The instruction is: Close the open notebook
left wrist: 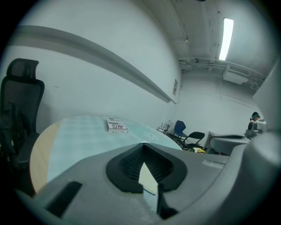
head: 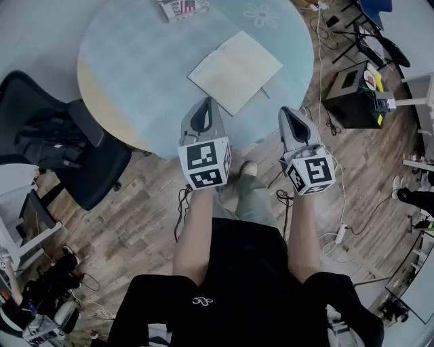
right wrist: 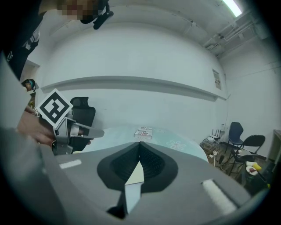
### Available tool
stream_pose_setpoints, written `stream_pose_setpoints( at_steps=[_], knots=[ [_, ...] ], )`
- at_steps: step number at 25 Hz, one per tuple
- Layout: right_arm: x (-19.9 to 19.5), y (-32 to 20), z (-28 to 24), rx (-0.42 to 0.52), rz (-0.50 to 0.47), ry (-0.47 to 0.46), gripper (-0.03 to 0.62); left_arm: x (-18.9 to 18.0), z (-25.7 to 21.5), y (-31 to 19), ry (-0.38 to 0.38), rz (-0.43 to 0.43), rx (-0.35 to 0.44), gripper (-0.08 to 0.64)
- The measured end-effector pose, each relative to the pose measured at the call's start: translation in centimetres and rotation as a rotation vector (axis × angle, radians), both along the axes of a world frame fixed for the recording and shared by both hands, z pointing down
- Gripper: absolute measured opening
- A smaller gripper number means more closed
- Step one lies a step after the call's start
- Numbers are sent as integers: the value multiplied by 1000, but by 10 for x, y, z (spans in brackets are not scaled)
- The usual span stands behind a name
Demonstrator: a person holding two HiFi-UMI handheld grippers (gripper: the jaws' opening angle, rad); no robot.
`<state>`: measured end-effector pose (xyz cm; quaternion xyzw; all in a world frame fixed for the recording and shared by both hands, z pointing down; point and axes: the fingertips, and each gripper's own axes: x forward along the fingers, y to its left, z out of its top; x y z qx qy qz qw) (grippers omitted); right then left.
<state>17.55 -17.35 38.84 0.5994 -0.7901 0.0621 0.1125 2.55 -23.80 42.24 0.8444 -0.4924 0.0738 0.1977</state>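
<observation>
The open notebook (head: 235, 70) lies flat on the round table (head: 115, 74), pale pages up, with a dark pen (head: 264, 93) at its right edge. Both grippers hover at the table's near edge, short of the notebook. My left gripper (head: 206, 103) points at the notebook's near corner, jaws shut and empty. My right gripper (head: 289, 112) sits to the right of it, also shut with nothing held. A sliver of the notebook (left wrist: 148, 178) shows through the left jaws' gap, and the notebook (right wrist: 136, 173) also shows through the right jaws' gap.
A striped box (head: 182, 8) rests at the table's far edge. A black office chair (head: 64, 146) stands left of the table. On the wooden floor to the right are a black crate (head: 352, 91) and cables (head: 325, 223). The person's legs are below the grippers.
</observation>
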Motion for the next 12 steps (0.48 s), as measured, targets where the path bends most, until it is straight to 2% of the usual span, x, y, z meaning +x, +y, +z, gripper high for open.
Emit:
stream_pose_setpoints(
  at_steps=[4,12],
  knots=[
    [-8,-7,24,-44,-77,81,12,-6,9,1,-20,-38,-18,-12],
    [-8,-28,91,-154,-337,388,12,-6,40,15,-43,-130,-79,-12]
  ],
)
